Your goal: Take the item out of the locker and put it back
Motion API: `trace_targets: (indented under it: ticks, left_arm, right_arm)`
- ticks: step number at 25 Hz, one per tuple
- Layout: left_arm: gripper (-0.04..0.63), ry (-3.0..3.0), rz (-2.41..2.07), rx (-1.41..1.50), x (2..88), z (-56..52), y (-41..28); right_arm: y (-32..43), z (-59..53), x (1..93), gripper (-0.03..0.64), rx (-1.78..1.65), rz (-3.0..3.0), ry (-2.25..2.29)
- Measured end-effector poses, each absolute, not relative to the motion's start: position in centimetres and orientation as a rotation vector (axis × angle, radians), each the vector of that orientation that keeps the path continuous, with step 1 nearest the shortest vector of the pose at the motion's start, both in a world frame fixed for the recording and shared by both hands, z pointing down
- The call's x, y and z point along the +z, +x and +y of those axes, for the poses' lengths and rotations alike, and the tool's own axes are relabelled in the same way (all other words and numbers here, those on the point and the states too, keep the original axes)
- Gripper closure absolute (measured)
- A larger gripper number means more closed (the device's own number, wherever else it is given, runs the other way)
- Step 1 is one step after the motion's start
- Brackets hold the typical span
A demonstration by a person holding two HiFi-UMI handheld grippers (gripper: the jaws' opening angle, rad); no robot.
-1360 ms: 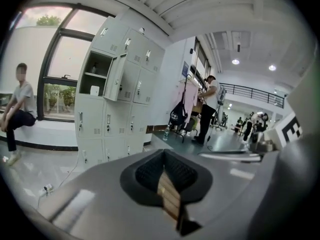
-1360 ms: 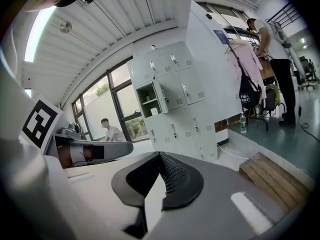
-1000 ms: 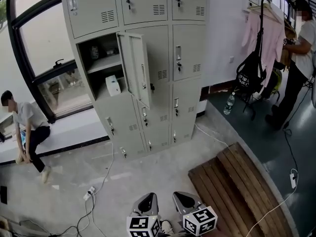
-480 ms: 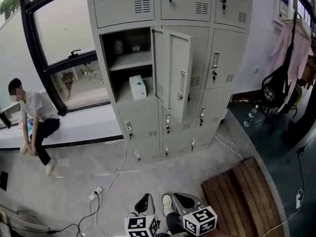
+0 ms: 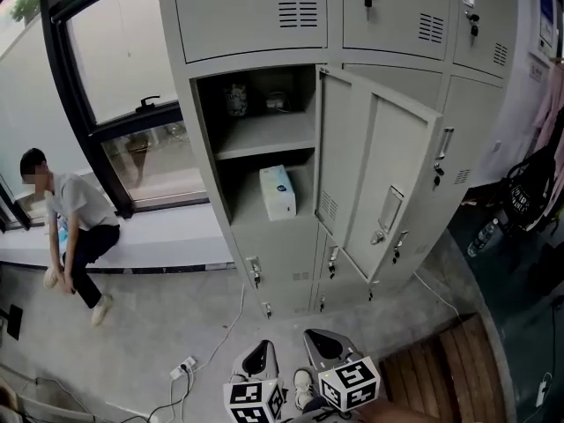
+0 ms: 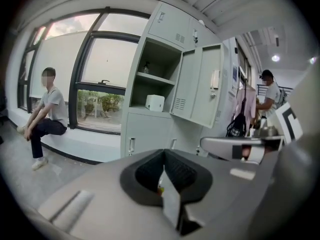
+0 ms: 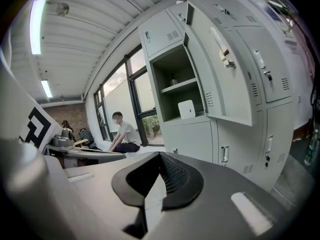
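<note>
In the open compartment of the grey metal locker bank (image 5: 264, 25), a white rectangular box (image 5: 278, 192) stands on the lower shelf, near its front edge and apart from both claws. A small patterned jar (image 5: 236, 100) sits on the upper shelf (image 5: 269, 135) above it. The compartment's grey door (image 5: 374, 174) hangs swung out to the right. Low in the head view, the left claw (image 5: 260, 359) and the right claw (image 5: 326, 346) point side by side toward the lockers over the concrete floor (image 5: 141, 324), well short of the box. Each claw's own view shows its jaws clenched together with nothing between them. At the left, a person (image 5: 75, 218) sits on the white window ledge (image 5: 167, 241).
</note>
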State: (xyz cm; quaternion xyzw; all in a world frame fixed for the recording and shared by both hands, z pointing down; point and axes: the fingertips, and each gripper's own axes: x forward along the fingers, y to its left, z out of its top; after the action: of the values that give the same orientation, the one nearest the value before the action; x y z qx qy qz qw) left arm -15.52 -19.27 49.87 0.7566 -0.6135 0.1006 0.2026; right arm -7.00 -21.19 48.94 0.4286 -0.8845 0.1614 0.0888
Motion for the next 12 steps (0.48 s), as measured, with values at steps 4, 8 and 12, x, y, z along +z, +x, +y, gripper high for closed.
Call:
trace_targets:
  ticks: [4, 8, 12]
  left_arm:
    - [0.589, 2.109, -1.749, 0.272, 49.0, -25.7, -17.4]
    - [0.589, 2.120, -1.773, 0.281, 48.8, -30.4, -18.2]
    - [0.589, 2.133, -1.768, 0.295, 48.9, -33.4, -18.6]
  right_arm:
    - [-8.7, -28.1, 47.6, 0.617, 0.422, -2.642, 1.288]
    - [-9.6, -34.2, 46.8, 0.617, 0.355, -2.619, 1.354]
    - [-10.7, -39.0, 46.5, 0.580, 0.359, -2.611, 1.394]
